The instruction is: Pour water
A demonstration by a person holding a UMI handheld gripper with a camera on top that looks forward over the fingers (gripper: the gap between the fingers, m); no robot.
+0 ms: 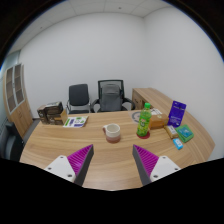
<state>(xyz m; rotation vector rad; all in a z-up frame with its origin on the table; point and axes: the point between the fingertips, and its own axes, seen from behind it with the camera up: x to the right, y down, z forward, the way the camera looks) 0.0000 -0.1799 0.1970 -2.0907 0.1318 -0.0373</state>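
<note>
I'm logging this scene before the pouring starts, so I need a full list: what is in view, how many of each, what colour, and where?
Table: one, light wood, under everything.
Mug: one, pale, mid-table, ahead of the fingers.
Bottle: one, green, right of the mug.
Box: one, purple, upright, right of the bottle.
Packets: a few, teal and green, in front of the box.
Booklet: one, pale with green, left of the mug.
Chairs: two, black, behind the table.
Cabinet: one, wood, right of the chairs.
Hand-held gripper: one, magenta pads, open, holding nothing.
</note>
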